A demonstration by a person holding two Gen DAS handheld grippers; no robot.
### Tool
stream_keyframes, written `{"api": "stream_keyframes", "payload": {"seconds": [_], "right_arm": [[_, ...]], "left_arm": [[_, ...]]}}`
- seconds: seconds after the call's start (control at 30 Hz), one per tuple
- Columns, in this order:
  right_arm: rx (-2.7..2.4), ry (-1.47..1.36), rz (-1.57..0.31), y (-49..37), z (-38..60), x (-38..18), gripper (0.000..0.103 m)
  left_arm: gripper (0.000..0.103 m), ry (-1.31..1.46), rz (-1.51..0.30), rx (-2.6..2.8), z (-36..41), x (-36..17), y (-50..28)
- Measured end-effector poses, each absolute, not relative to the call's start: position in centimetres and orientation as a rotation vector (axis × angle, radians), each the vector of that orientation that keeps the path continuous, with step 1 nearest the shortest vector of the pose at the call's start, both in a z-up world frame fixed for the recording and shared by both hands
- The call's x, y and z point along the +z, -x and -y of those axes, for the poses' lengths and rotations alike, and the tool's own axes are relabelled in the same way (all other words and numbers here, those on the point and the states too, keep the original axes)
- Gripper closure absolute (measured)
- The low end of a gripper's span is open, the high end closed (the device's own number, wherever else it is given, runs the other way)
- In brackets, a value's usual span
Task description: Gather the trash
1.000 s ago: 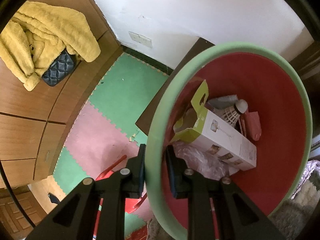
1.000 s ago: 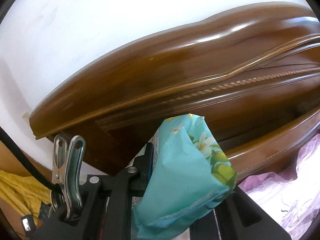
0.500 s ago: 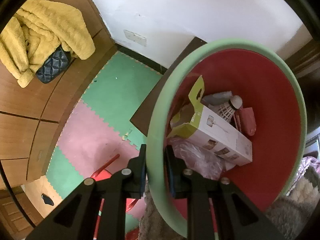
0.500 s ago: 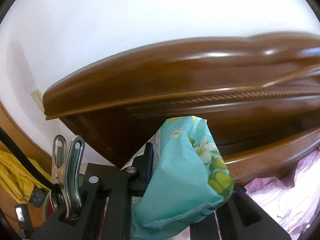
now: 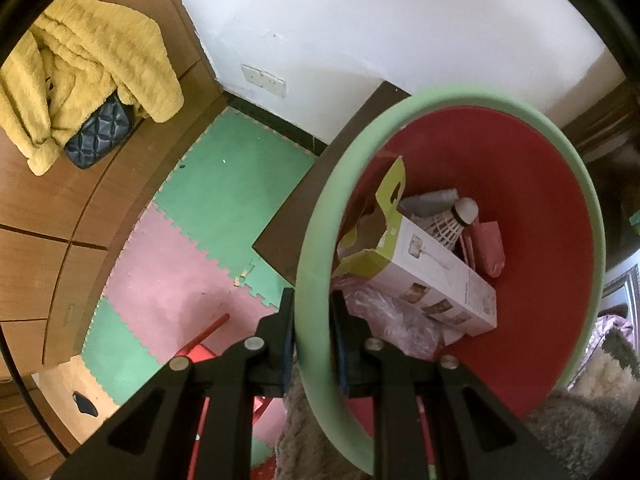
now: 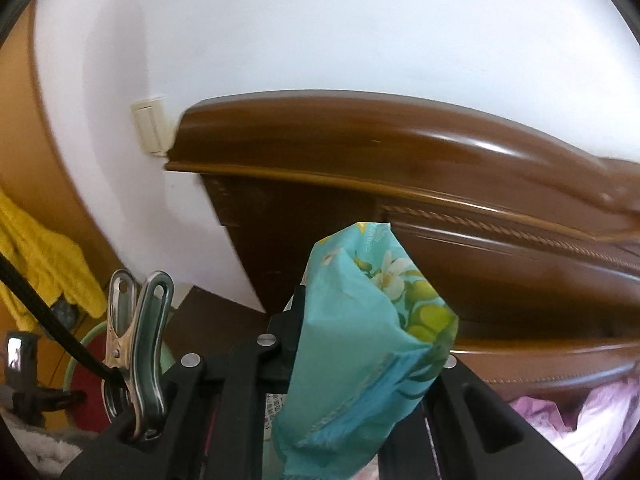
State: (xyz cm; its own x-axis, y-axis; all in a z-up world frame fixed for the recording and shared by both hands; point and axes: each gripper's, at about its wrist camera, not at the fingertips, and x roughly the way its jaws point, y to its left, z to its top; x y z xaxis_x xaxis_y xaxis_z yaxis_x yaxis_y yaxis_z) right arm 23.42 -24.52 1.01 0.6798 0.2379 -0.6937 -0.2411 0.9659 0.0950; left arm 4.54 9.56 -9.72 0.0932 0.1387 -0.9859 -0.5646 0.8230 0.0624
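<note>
Foam floor tiles [image 5: 224,200], green and pink, below. Left gripper [image 5: 312,340]: jaws clamped on red bin [image 5: 520,184] rim, carton [image 5: 432,280] inside. Right gripper [image 6: 360,344]: jaws closing, gripping teal packet [image 6: 360,344]

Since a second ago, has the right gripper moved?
Yes. The right gripper, holding the teal packet, swung left: the headboard's left end and wall switch are now central.

Yellow towel [image 5: 92,76] over quilted bag [image 5: 100,138], wooden headboard [image 6: 440,208]
</note>
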Motion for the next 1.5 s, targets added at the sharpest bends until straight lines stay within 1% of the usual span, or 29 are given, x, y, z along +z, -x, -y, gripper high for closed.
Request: {"api": "stream_keyframes", "payload": {"seconds": [0.33,0.57,0.83,1.5], "right_arm": [[0.370,0.074,-0.766,-22.5,22.1,2.7,0.092],[0.502,0.179,-0.736,-21.0,19.1,4.4,0.092],[0.602,0.231,-0.713,-19.8,16.0,5.7,0.092],[0.774,0.266,-0.666,-18.2,11.5,7.2,0.092]], "left_arm": [[0.087,0.383,-1.379,0.557,-9.5,-9.8,-4.5],[0.087,0.391,-1.383,0.561,-9.5,-9.8,-4.4],[0.087,0.403,-1.384,0.569,-9.5,-9.7,-4.2],[0.087,0.422,-1.350,0.618,-9.2,-9.5,-3.6]]}}
